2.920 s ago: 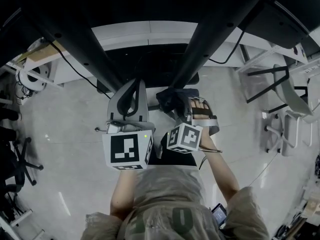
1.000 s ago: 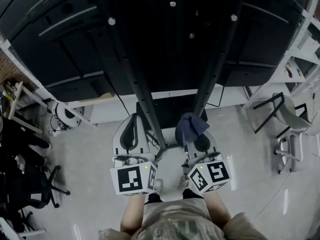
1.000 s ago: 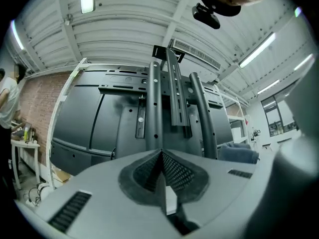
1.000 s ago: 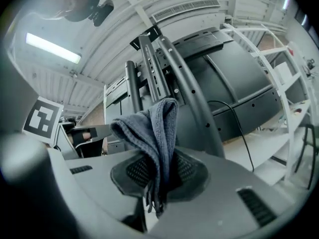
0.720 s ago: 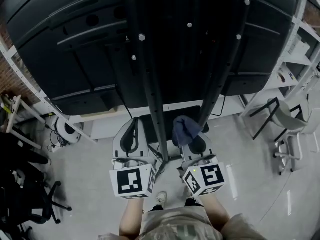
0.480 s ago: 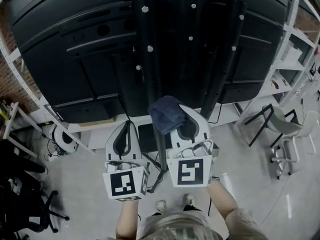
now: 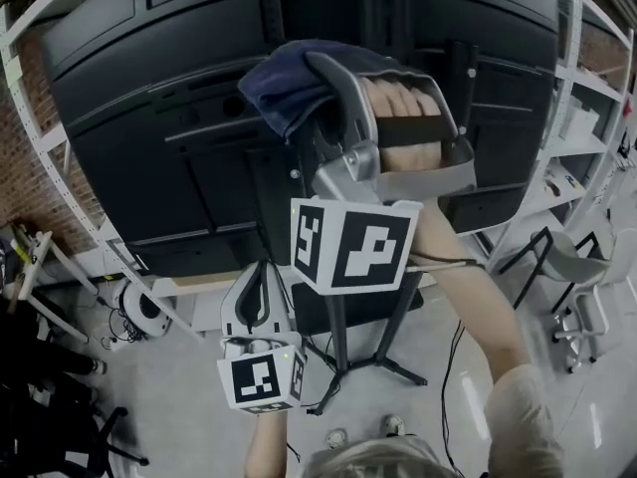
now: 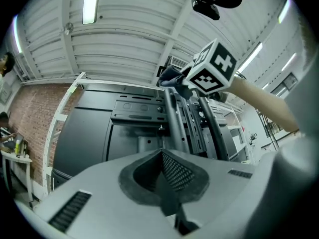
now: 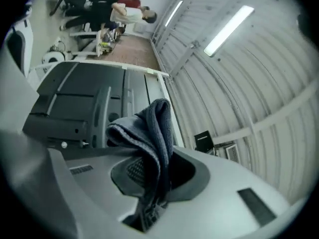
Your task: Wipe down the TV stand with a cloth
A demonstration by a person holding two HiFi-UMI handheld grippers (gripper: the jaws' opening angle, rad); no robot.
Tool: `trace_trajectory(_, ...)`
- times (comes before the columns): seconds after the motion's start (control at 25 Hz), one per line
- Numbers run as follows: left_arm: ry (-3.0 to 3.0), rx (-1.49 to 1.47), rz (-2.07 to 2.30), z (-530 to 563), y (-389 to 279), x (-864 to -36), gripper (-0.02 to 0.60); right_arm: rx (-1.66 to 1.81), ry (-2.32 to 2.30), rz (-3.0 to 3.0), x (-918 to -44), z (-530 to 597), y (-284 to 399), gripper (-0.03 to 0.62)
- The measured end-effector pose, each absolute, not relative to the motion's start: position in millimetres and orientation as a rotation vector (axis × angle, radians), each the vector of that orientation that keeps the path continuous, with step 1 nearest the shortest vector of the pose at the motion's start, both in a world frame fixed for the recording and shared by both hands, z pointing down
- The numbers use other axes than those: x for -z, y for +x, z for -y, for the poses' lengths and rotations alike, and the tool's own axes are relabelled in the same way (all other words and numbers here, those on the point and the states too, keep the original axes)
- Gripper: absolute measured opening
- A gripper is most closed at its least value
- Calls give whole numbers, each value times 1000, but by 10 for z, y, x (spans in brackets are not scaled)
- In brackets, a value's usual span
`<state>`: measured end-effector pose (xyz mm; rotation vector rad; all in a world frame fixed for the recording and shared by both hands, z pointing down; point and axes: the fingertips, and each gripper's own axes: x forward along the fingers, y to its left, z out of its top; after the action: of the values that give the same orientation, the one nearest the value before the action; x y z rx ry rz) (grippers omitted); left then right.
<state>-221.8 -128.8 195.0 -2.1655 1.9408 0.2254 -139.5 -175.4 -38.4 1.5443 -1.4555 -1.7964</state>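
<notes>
Head view has the right tool (image 7: 320,80) held high in front of the black TV back (image 7: 129,147), its jaws pinching a bunched blue cloth (image 7: 284,83) near the top of the TV stand (image 7: 340,332). The left tool (image 7: 257,279) hangs low beside the stand's column. Whether the cloth touches the metal cannot be told from here. The right gripper view adds what the head camera cannot show: only a narrow fold of the cloth is caught between the pads, and the rest flops loosely over one side. That seems the main risk. A drag along the uprights could pull the fold free, or the loose part could snag on a bolt or on the mounting bracket (image 8: 137,112), which shows plainly only in the left gripper view. That view also shows the left tool's jaws pressed together with nothing between them, so nothing steadies the stand. A firm push this high up might rock the screen on its legs (image 7: 383,368). A dark cable (image 7: 448,361) trails near the base and could be caught underfoot.
</notes>
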Motion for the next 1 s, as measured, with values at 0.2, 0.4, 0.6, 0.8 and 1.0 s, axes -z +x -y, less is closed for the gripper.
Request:
trace_trajectory(0.2,-2155,-254,-1956,1273,-2272,-1979,14,1778,1568,1394,510,1879,-1412,58)
trace_trajectory(0.4,-2146,-248,-1971,1296,-2334,-1976,14,1749,1551,1364,456,2059,-1428,58)
trace_trajectory(0.6,-2156,-245,-1983,1319,-2370,-2031,14,1732,1515,1363,295,2115,-1481,58)
trace_trajectory(0.8,-2182,-238,-1991,1355,-2349,-2142,14,1752,1480,1311,112,2112,-1542,58)
trace_trajectory(1.0,-2193,-229,-1999,1354,-2338,-2196,14,1722,1500,1354,46,2101,-1521,58)
